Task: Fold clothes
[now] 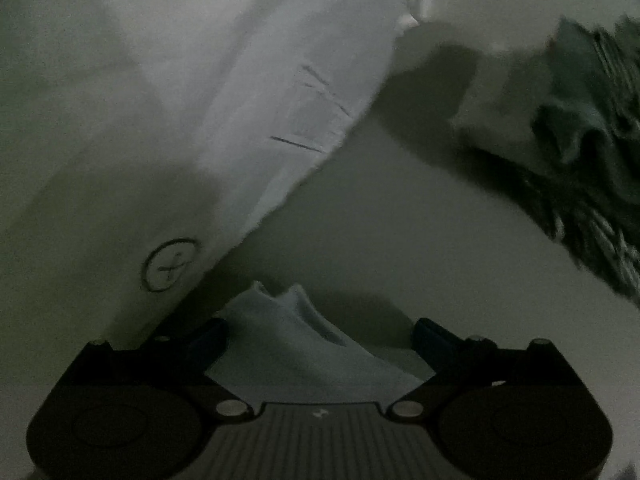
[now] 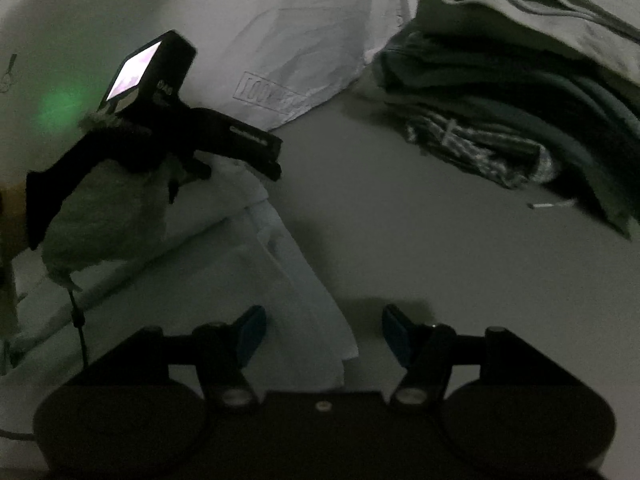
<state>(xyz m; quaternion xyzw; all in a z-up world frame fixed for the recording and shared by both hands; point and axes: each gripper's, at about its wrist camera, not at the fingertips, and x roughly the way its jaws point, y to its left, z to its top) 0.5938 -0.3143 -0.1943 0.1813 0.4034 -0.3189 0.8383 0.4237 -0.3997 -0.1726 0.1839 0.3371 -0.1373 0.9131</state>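
1. The scene is dim; both views look down on a pale desk.
2. The left hand-held gripper has its fingers spread wide apart. A peak of pale cloth rises between them, but the pads do not press on it.
3. In the right wrist view, the left hand-held gripper shows as a dark body with a lit screen, its tip just above the bunched top of the pale cloth.
4. The right hand-held gripper stands with its blue-padded fingers apart. The near edge of the pale cloth lies between them, closer to the left finger; no pad touches it.
5. A white bag with a printed box and dark marks lies on the desk beyond the cloth.
6. A stack of folded clothes, dark and striped pieces under a lighter one, sits at the far right, well apart from the pale cloth.
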